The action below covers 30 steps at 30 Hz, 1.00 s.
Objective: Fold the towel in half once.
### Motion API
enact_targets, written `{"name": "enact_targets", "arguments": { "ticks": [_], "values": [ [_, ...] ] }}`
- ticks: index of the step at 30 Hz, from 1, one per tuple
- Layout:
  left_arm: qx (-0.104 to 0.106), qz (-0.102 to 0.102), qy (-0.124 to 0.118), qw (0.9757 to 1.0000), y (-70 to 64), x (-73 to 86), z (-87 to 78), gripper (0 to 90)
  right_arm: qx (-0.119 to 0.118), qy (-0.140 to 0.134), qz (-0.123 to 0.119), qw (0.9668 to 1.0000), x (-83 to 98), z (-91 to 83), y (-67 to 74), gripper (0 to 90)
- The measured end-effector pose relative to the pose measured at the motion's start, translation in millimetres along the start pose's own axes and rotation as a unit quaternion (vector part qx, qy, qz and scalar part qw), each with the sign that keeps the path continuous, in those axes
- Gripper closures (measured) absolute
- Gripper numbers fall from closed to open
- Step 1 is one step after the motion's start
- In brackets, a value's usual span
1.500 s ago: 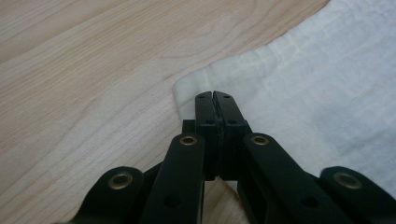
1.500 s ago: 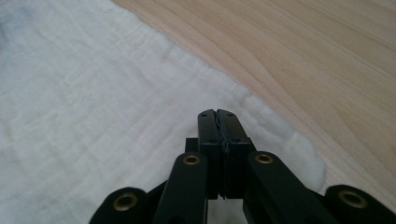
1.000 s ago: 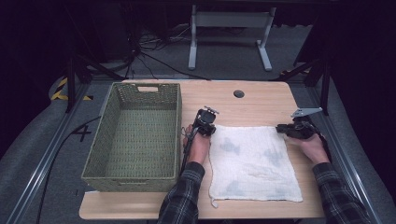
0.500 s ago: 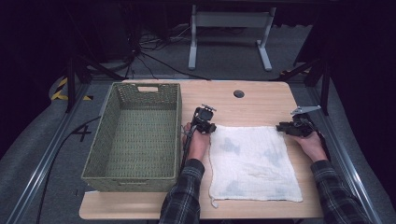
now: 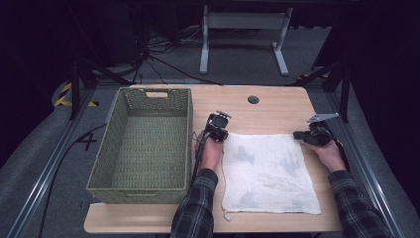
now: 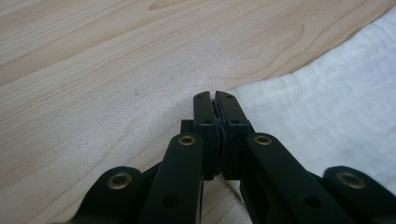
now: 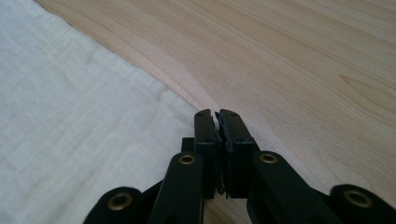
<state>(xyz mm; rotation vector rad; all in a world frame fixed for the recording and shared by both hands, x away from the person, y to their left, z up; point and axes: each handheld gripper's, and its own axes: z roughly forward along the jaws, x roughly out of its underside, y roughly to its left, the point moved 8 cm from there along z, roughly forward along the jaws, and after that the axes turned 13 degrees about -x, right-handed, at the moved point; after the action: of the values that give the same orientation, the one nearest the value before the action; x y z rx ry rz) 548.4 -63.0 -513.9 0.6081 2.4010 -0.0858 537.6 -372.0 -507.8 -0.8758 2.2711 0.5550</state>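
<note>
- High view: we see the white cloth (image 5: 268, 173) lying flat on the wooden table (image 5: 277, 106), just right of the empty green basket (image 5: 143, 144). Our left gripper (image 5: 218, 124) sits at the cloth's far left corner and our right gripper (image 5: 308, 136) at its far right corner. Both hands have stayed at the same corners as in the earlier pictures; the cloth has not been lifted.
- Left gripper view: the jaws of the left gripper (image 6: 215, 100) have just been closing and now stand shut together, right at the edge of the cloth (image 6: 327, 112). We cannot tell whether any fabric is pinched between them; the corner runs under the jaws.
- Right gripper view: the right gripper (image 7: 216, 116) has likewise just been closing and its jaws meet, at the cloth (image 7: 70, 107) corner, with bare wood beyond. Again, a pinch on the fabric is not clear.
- We judge that both far corners are being taken up, likely to fold the cloth toward us. It looks thin, soft and slightly creased, with faint blue-grey marks.
</note>
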Motion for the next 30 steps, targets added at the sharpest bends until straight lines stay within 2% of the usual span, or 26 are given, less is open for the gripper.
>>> {"name": "enact_targets", "arguments": {
  "ticks": [5, 13, 19, 25, 27, 30],
  "values": [
    [-0.002, -0.009, -0.009, 0.9999, -1.0, -0.6, -4.3, 88.4, -0.003, -0.015, -0.001, 0.9999, -4.6, -6.9, 2.6, 86.9],
    [0.005, -0.018, -0.031, 0.9993, -4.2, 2.9, -26.0, 88.4, -0.008, -0.029, -0.003, 0.9995, -3.5, -21.9, 10.4, 87.0],
    [-0.005, -0.015, -0.039, 0.9991, -7.3, 14.2, -38.0, 88.4, -0.012, -0.032, -0.013, 0.9993, -0.5, -32.4, 22.3, 87.0],
    [0.005, -0.012, -0.043, 0.9990, -10.2, 25.1, -48.8, 88.4, -0.019, -0.033, -0.014, 0.9992, 6.3, -37.6, 31.5, 87.0],
    [-0.002, -0.007, -0.042, 0.9991, -12.3, 28.2, -52.9, 88.4, -0.025, -0.037, -0.013, 0.9989, 7.9, -40.8, 35.6, 87.0],
    [0.001, -0.004, -0.048, 0.9988, -13.6, 30.9, -59.6, 88.3, -0.028, -0.042, -0.013, 0.9986, 10.1, -45.8, 39.9, 86.9]
  ]
}}
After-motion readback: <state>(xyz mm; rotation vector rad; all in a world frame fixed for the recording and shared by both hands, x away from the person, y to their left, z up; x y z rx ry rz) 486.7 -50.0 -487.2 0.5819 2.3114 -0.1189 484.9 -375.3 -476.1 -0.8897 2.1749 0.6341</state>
